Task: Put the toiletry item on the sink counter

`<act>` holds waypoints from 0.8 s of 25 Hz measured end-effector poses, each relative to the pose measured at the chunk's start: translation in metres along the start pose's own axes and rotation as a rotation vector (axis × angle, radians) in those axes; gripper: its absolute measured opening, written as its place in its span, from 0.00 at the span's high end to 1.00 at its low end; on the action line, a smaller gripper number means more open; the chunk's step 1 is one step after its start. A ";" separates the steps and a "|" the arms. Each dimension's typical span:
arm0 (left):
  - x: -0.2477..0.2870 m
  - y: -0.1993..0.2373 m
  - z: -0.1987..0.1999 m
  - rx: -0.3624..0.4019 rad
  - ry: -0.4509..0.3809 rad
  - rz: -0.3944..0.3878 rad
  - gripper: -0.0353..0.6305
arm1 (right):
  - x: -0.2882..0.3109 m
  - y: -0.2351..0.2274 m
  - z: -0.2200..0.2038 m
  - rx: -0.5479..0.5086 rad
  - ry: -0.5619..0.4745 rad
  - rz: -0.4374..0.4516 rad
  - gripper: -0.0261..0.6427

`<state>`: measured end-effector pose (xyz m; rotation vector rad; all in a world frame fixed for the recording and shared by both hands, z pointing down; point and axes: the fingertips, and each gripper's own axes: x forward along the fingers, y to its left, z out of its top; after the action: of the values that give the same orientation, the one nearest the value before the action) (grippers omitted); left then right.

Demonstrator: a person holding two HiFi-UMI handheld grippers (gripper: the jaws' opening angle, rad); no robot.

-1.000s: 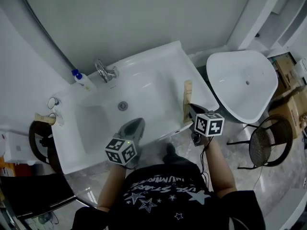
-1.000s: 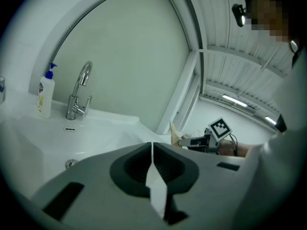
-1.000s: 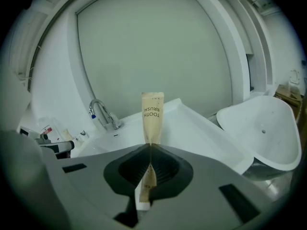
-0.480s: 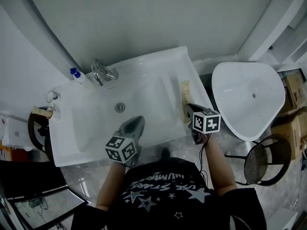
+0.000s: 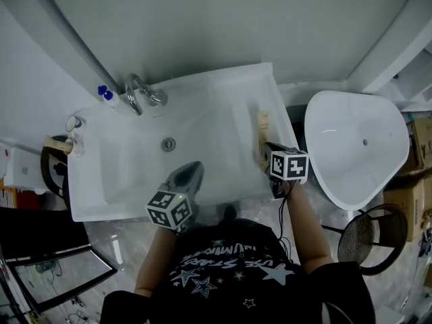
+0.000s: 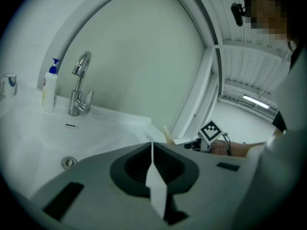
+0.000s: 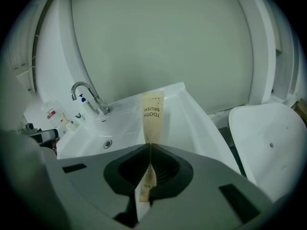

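The toothbrush packet (image 7: 153,116), a flat tan sachet, is pinched by its near end in the right claw (image 7: 149,152), whose jaws are closed tight on it. The rest of the packet sticks out ahead, over the narrow right-hand ledge of the desk (image 5: 280,113). From the head view it lies along that ledge, but I cannot tell whether it touches the surface or hangs just above it.

The step in hand looks like the placing itself: the carry appears done and the release not yet made. The next move would call for lowering the packet flat onto the ledge, opening the jaws, and backing the claw straight out toward the person.

The ledge is slim. On one side it drops into the basin (image 5: 202,133); on the other it ends at the desk's outer edge, with a white fixture (image 5: 358,147) beyond. A packet set askew could slide either way, I think.

The left claw (image 6: 152,159) is closed with nothing in it, hovering over the basin's front, well apart from the right. The faucet (image 5: 138,92) and soap bottle (image 5: 106,96) stand at the far left corner, out of the path
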<state>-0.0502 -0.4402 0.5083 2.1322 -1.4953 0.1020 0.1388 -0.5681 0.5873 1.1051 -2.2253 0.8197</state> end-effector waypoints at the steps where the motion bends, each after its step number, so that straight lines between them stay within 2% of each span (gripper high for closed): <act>1: 0.000 0.000 0.000 0.004 0.002 0.003 0.91 | 0.003 -0.002 0.000 0.003 0.002 -0.003 0.93; 20: -0.014 0.022 -0.010 -0.034 0.000 0.086 0.91 | 0.046 -0.014 0.007 -0.028 0.069 -0.080 0.93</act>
<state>-0.0726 -0.4290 0.5198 2.0413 -1.5780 0.1060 0.1245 -0.6034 0.6170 1.1277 -2.1157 0.7799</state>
